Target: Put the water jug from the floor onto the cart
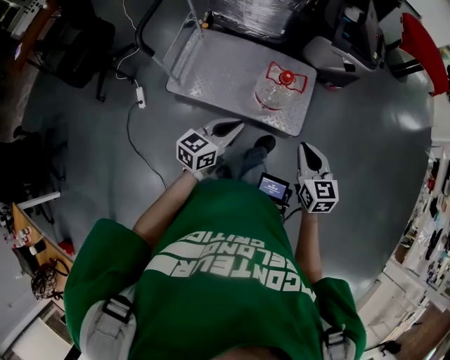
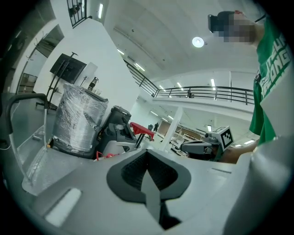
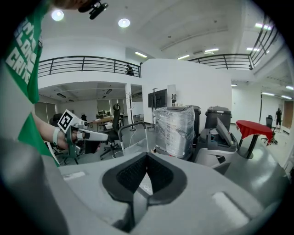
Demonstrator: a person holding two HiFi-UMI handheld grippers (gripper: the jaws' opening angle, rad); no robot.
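The clear water jug (image 1: 280, 91) with a red cap and handle stands upright on the right part of the grey flat cart (image 1: 211, 70). In the left gripper view only a red bit of the jug (image 2: 106, 156) shows past the gripper body. My left gripper (image 1: 232, 127) is shut and holds nothing; it sits short of the cart's near edge. My right gripper (image 1: 307, 149) is shut and empty too, off to the right over the floor. From the right gripper view, the shut jaws (image 3: 147, 155) point toward the cart handle (image 3: 133, 126).
A plastic-wrapped pallet (image 1: 256, 17) stands behind the cart, with a grey machine (image 1: 351, 42) and a red round table (image 1: 422, 42) to its right. A power strip and cable (image 1: 140, 96) lie on the floor at left. My shoe (image 1: 264, 144) is near the cart's edge.
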